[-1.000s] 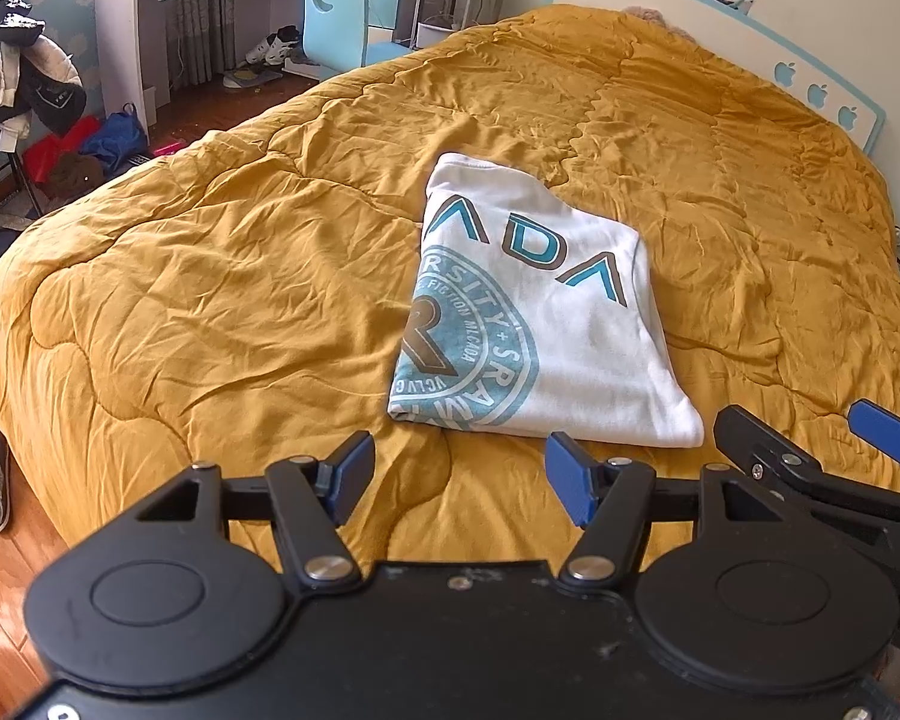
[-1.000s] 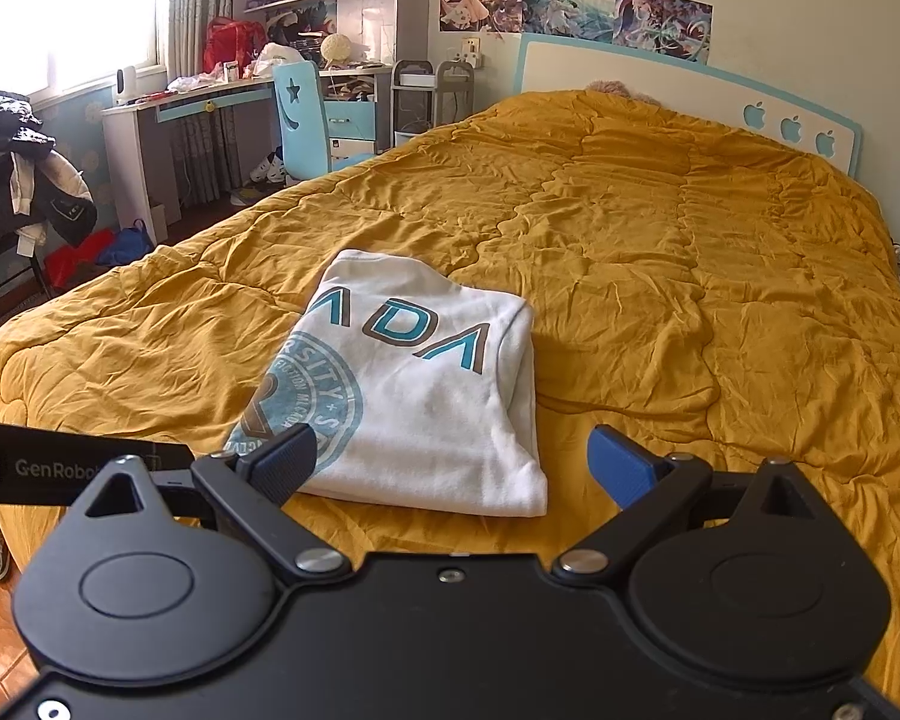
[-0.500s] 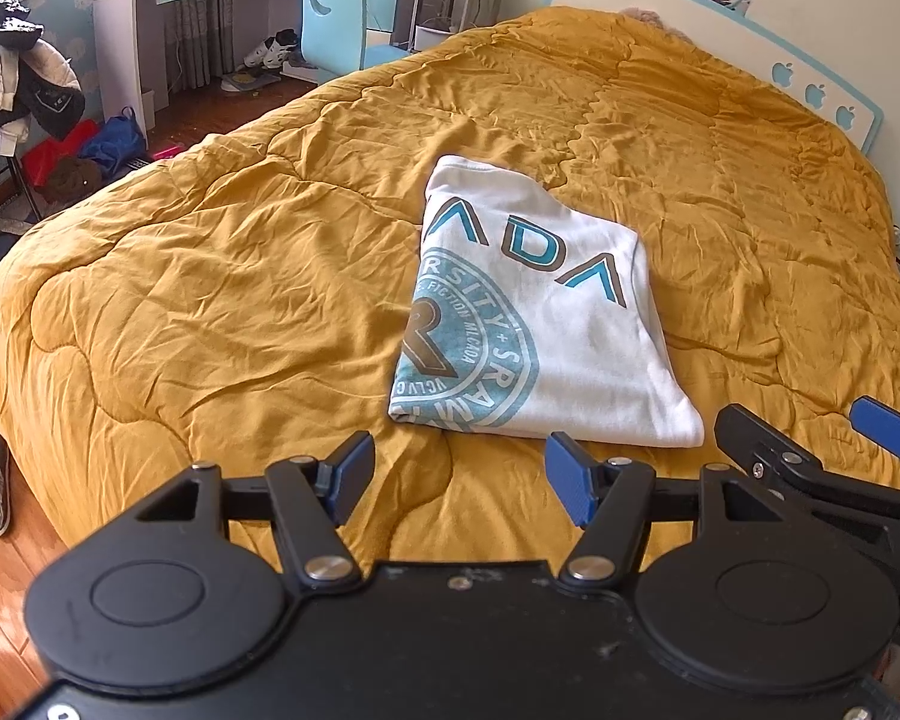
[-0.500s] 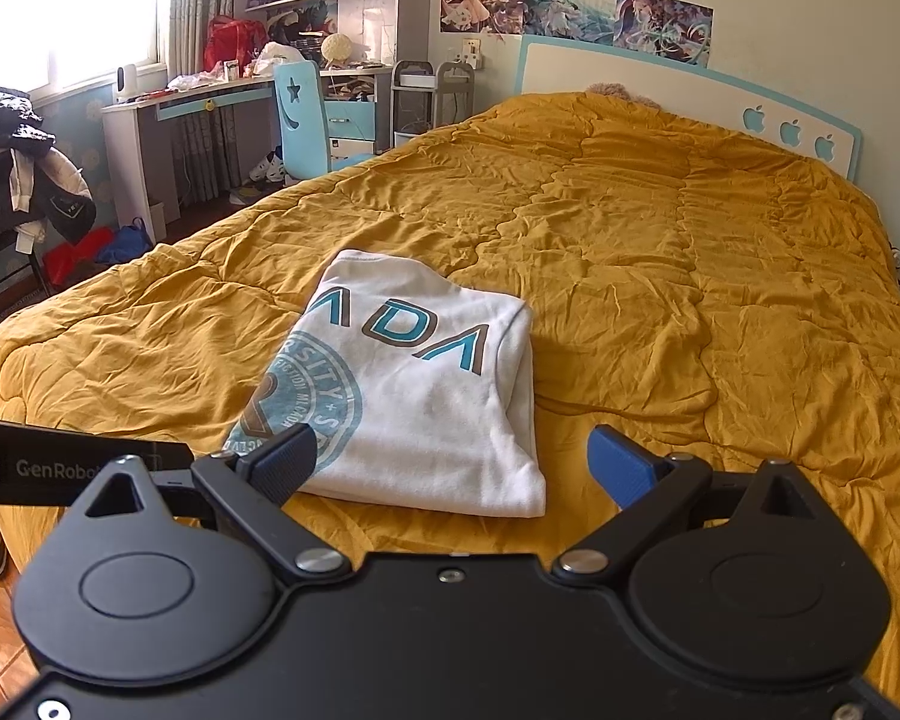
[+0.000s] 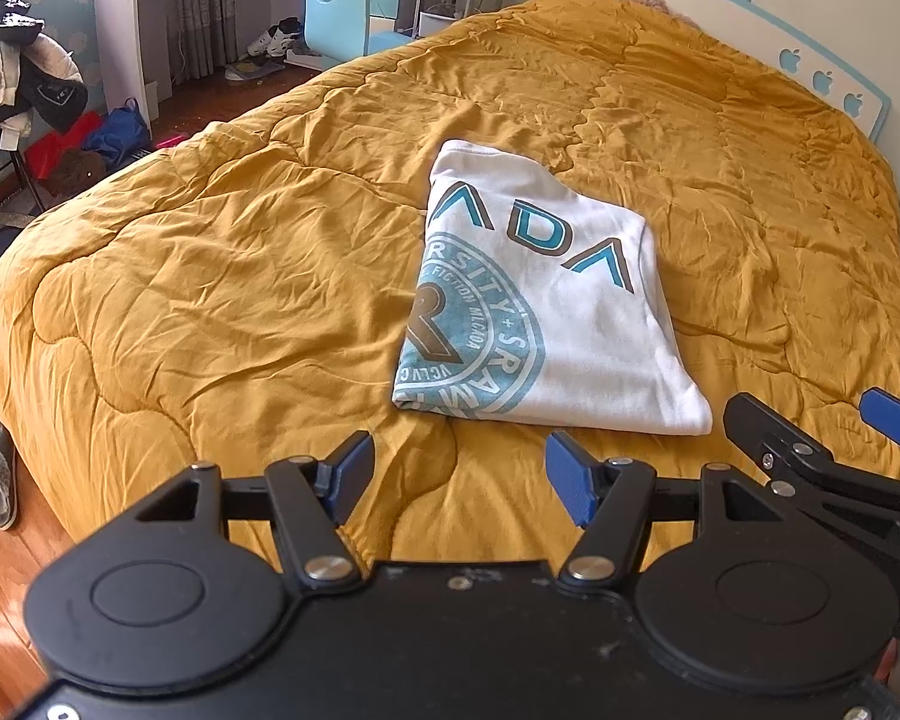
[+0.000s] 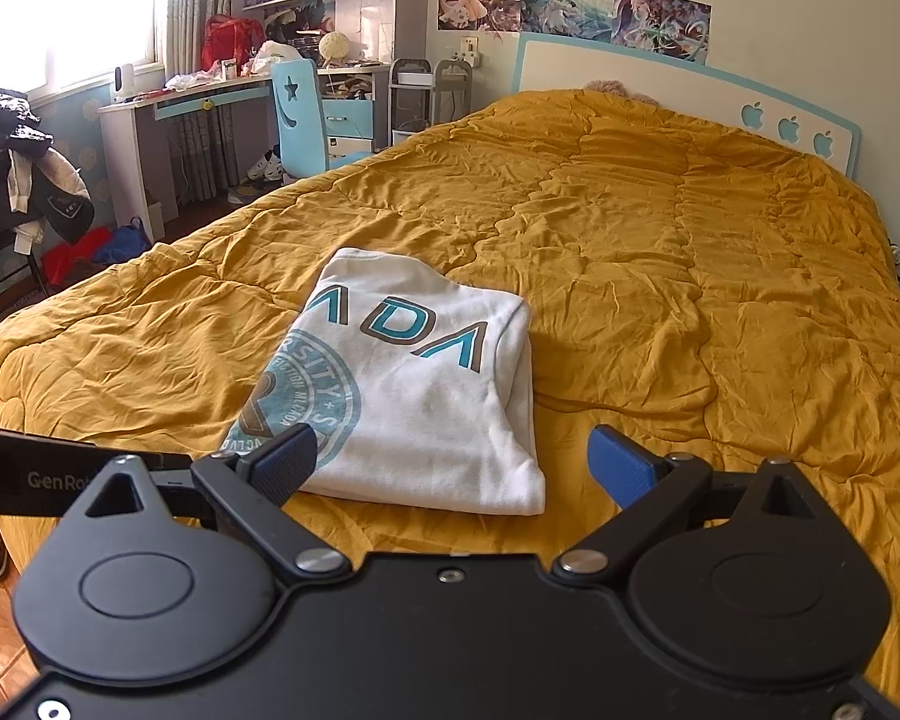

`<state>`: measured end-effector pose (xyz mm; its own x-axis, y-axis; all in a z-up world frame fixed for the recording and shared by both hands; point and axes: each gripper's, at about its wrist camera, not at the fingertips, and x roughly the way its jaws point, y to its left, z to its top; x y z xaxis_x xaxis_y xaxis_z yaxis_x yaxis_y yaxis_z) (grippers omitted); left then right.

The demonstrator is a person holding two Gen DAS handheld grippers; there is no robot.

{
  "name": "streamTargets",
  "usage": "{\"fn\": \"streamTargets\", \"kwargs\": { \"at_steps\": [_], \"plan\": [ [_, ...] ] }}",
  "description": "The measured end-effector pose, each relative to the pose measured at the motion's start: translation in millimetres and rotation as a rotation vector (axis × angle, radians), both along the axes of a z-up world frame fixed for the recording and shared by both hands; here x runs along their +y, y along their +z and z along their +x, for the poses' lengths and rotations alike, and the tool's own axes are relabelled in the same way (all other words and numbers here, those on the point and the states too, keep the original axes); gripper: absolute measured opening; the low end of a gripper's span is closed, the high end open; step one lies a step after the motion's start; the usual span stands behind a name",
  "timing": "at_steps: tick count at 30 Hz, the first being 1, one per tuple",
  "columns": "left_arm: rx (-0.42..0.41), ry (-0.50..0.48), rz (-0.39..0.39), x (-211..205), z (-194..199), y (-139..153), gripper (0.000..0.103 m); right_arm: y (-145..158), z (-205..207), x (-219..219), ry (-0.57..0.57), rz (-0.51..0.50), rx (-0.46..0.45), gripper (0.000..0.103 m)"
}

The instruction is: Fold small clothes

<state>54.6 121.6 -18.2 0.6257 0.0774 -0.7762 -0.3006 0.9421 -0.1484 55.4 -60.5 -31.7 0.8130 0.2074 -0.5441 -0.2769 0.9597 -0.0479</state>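
A white T-shirt with a teal round print [image 5: 546,312] lies folded into a compact rectangle on the mustard quilt [image 5: 240,276]. It also shows in the right wrist view [image 6: 414,396]. My left gripper [image 5: 459,480] is open and empty, held just short of the shirt's near edge. My right gripper [image 6: 456,462] is open and empty, above the shirt's near right corner. The right gripper's fingers [image 5: 894,414] show at the right edge of the left wrist view.
The bed's headboard [image 6: 690,90] stands at the far end. A desk [image 6: 210,102] and a blue chair [image 6: 297,108] stand at the far left. A rack with dark clothes [image 6: 24,180] is at the left. The quilt's near edge drops to a wooden floor [image 5: 6,558].
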Motion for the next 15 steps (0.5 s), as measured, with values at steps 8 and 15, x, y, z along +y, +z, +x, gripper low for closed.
{"fn": "streamTargets", "kwargs": {
  "at_steps": [8,15],
  "plan": [
    [0.006,-0.003,0.018,-2.3,0.9,-0.5,0.067,0.0,0.1,-0.6,0.000,-0.001,-0.001,0.098],
    [0.010,-0.005,0.027,-3.7,1.1,-0.1,0.067,-0.1,0.5,-1.1,0.001,-0.001,0.001,0.098]
  ]
}}
